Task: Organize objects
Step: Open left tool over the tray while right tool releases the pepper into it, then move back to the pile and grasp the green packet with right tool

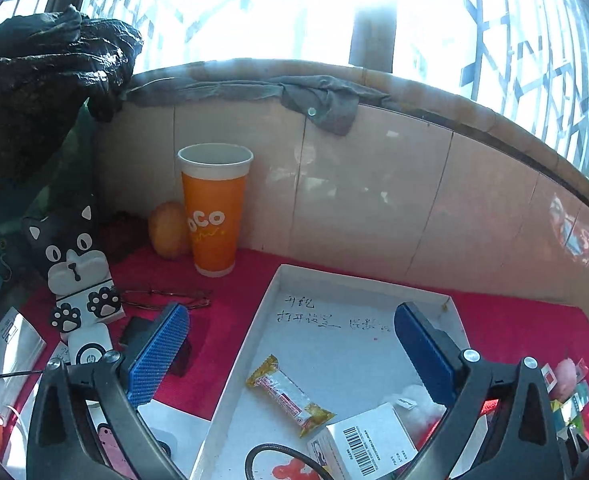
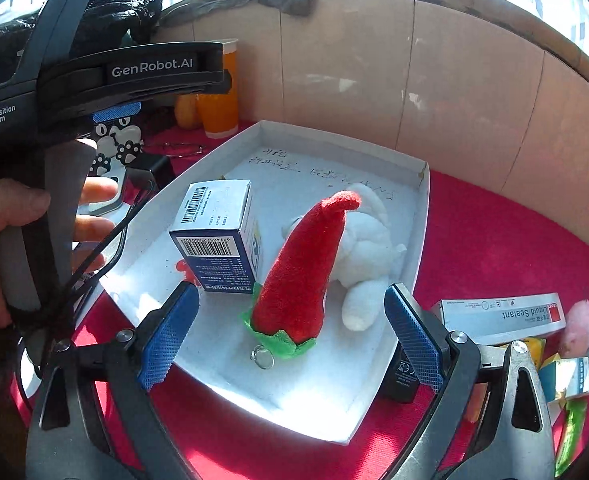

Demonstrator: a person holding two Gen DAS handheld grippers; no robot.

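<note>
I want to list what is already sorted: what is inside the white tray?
Inside the white tray: a snack bar, a blue-white box, a white plush toy with red hat. Anything under the plush is hidden.

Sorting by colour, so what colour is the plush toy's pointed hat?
Red, with a green leafy trim at its base; the right wrist view shows it best.

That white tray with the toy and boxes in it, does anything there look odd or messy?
Yes. The white tray has red stains on its floor beside the blue box, like a spill, plus handwriting scrawled on it. The plush toy lies tipped on its side.
</note>
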